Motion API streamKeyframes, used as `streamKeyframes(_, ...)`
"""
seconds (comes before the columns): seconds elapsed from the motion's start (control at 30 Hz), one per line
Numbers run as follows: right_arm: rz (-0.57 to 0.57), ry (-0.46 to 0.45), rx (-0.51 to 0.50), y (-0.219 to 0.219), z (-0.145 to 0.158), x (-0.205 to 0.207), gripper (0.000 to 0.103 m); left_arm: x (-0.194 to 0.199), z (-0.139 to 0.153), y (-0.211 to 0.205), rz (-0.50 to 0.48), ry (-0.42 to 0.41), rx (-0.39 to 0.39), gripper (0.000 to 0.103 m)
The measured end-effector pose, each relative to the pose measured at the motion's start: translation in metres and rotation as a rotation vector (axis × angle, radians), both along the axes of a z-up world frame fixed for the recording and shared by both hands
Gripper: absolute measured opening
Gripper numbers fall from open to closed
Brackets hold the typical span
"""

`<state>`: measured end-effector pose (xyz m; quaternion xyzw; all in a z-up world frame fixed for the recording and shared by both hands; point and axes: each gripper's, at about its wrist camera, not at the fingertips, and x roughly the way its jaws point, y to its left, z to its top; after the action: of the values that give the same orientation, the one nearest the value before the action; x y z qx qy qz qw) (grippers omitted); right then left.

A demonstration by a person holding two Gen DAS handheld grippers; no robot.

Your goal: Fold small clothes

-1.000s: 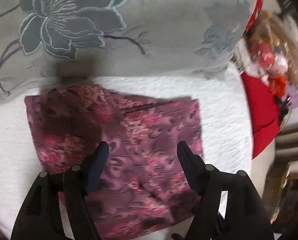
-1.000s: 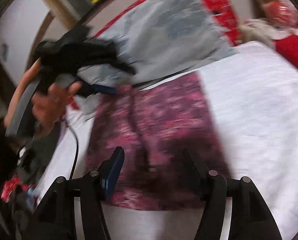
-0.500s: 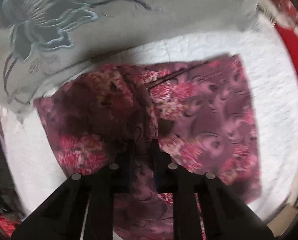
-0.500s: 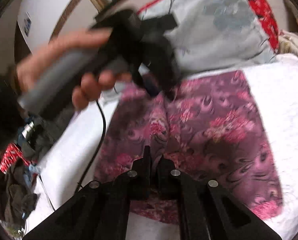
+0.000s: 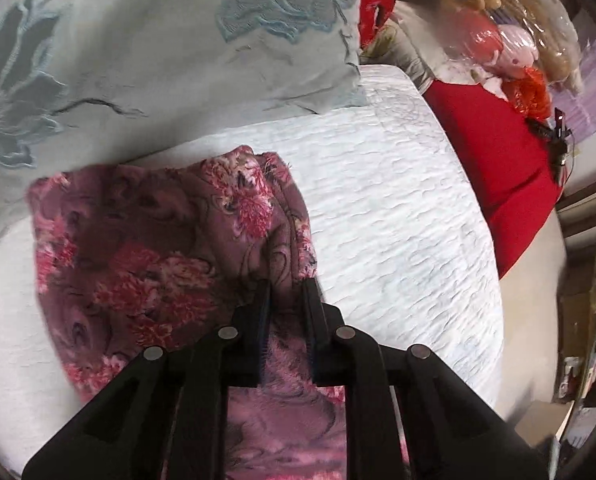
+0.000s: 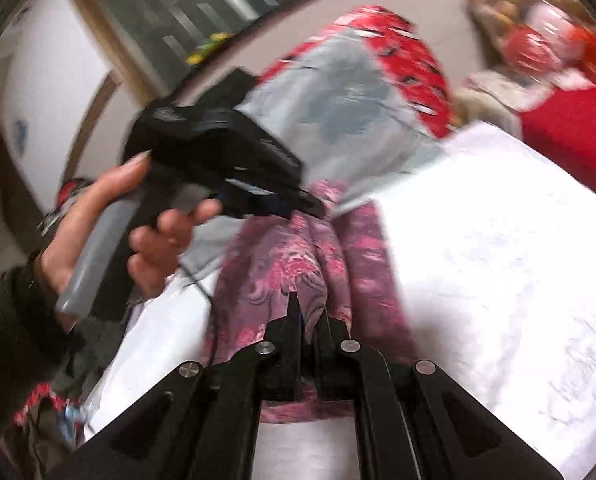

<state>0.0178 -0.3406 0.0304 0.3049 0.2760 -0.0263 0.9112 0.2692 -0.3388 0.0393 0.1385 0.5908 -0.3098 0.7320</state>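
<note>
Fold half made: left gripper [image 5: 286, 292] and right gripper [image 6: 307, 312] each pinched the floral garment [image 5: 138, 248], its right side raised over the left; flattening remained.

The garment [image 5: 146, 264] at the centre of the frame is mauve-purple with pink and red flower clusters and dark swirls. It lies on a white textured cover [image 5: 397, 232]. The pillow [image 5: 138, 60] across the upper left is pale grey-blue with embroidered blue flowers. At right sits a plain red cushion [image 5: 505, 168]. Both grippers are black.
</note>
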Motion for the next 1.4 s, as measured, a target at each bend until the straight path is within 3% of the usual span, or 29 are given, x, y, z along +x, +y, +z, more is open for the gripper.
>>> streamKeyframes(0.1, -0.019, 0.150, 0.078, -0.018, -0.036, 0.009, 0.004, 0.000, 0.004, 0.019, 0.056, -0.011, -0.057, 0.014)
streamKeyframes(0.13, -0.017, 0.215, 0.098, -0.022, -0.048, 0.014, 0.010, 0.004, 0.011, 0.034, 0.085, -0.009, -0.106, 0.014)
streamKeyframes(0.2, -0.018, 0.274, 0.158, -0.031, -0.062, 0.015, 0.010, 0.014, 0.022, 0.068, 0.148, 0.000, -0.211, 0.025)
streamKeyframes(0.27, -0.031, 0.236, 0.190, -0.041, -0.055, 0.014, 0.017, 0.025, 0.032, 0.103, 0.231, -0.020, -0.282, 0.056)
streamKeyframes(0.3, -0.044, 0.188, 0.165, -0.046, -0.042, 0.016, 0.022, 0.029, 0.033, 0.122, 0.289, -0.047, -0.292, 0.057)
streamKeyframes(0.37, -0.052, 0.127, 0.115, -0.053, -0.023, 0.027, 0.048, 0.035, 0.025, 0.155, 0.346, -0.049, -0.286, 0.057)
streamKeyframes(0.43, 0.005, 0.093, 0.112, -0.058, -0.011, 0.058, 0.054, 0.039, 0.003, 0.178, 0.396, 0.008, -0.276, 0.057)
streamKeyframes(0.53, 0.051, 0.145, 0.129, -0.062, -0.018, 0.116, 0.055, 0.036, -0.032, 0.190, 0.433, 0.102, -0.276, 0.057)
streamKeyframes(0.63, 0.084, 0.254, 0.118, -0.057, -0.040, 0.172, 0.053, 0.035, -0.044, 0.197, 0.447, 0.145, -0.331, 0.058)
streamKeyframes(0.7, 0.147, 0.356, 0.092, -0.045, -0.053, 0.196, 0.011, 0.032, -0.042, 0.202, 0.438, 0.117, -0.339, 0.058)
streamKeyframes(0.73, 0.147, 0.356, 0.043, -0.042, -0.049, 0.201, 0.004, 0.032, -0.042, 0.201, 0.435, 0.088, -0.320, 0.058)
streamKeyframes(0.83, 0.113, 0.232, -0.032, -0.043, -0.031, 0.194, 0.004, 0.035, -0.056, 0.188, 0.415, 0.012, -0.219, 0.064)
streamKeyframes(0.87, 0.079, 0.242, -0.040, -0.049, -0.036, 0.194, 0.004, 0.036, -0.062, 0.182, 0.409, 0.017, -0.199, 0.065)
streamKeyframes(0.93, 0.074, 0.413, -0.027, -0.056, -0.071, 0.203, 0.004, 0.034, -0.067, 0.184, 0.432, 0.034, -0.209, 0.064)
streamKeyframes(0.97, 0.082, 0.412, -0.013, -0.058, -0.074, 0.201, 0.004, 0.032, -0.063, 0.188, 0.437, 0.032, -0.224, 0.064)
streamKeyframes(1.03, 0.073, 0.372, -0.037, -0.058, -0.055, 0.190, 0.013, 0.017, -0.049, 0.202, 0.432, 0.008, -0.247, 0.063)
streamKeyframes(1.13, 0.164, 0.245, -0.032, -0.050, -0.022, 0.160, 0.015, -0.019, -0.035, 0.213, 0.412, -0.062, -0.267, 0.063)
streamKeyframes(1.23, 0.277, 0.198, -0.051, -0.032, -0.016, 0.134, 0.033, -0.040, -0.053, 0.215, 0.410, -0.083, -0.229, 0.065)
streamKeyframes(1.27, 0.296, 0.217, -0.090, -0.025, -0.024, 0.129, 0.032, -0.040, -0.062, 0.215, 0.406, -0.071, -0.211, 0.068)
streamKeyframes(1.33, 0.323, 0.368, -0.217, -0.010, -0.059, 0.134, 0.033, -0.041, -0.069, 0.217, 0.407, -0.043, -0.196, 0.067)
streamKeyframes(1.4, 0.306, 0.352, -0.242, -0.010, -0.057, 0.130, 0.035, -0.045, -0.053, 0.222, 0.408, -0.049, -0.213, 0.065)
